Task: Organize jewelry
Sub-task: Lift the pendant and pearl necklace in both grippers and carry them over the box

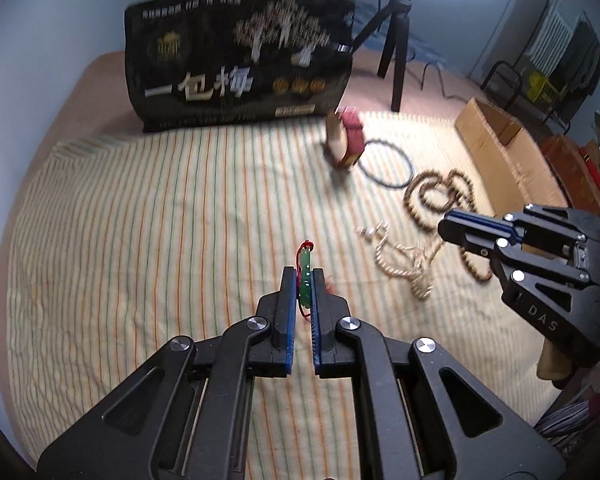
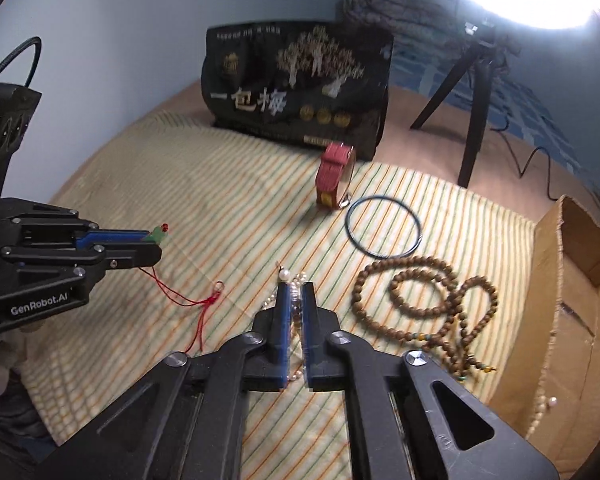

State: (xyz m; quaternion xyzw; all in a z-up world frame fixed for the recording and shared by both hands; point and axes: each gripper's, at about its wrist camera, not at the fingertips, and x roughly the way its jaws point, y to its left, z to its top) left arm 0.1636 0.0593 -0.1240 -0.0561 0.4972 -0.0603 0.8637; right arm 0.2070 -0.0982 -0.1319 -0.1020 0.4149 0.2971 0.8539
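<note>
My left gripper (image 1: 304, 274) is shut on a green pendant (image 1: 305, 280) with a red cord, held above the striped cloth; from the right wrist view the pendant (image 2: 156, 235) sticks out of its tips and the red cord (image 2: 198, 304) trails down onto the cloth. My right gripper (image 2: 295, 290) is shut on a pearl necklace (image 2: 285, 275), whose strand lies under the fingers; in the left wrist view the necklace (image 1: 400, 258) lies coiled beside the right gripper (image 1: 446, 226). Wooden prayer beads (image 2: 424, 300) and a dark bangle (image 2: 384, 232) lie to the right.
A red watch or strap on a stand (image 2: 334, 176) stands on the striped cloth (image 2: 220, 184) before a black printed bag (image 2: 296, 92). A cardboard box (image 2: 564, 312) sits at the right edge. A tripod (image 2: 472, 112) with a ring light stands behind.
</note>
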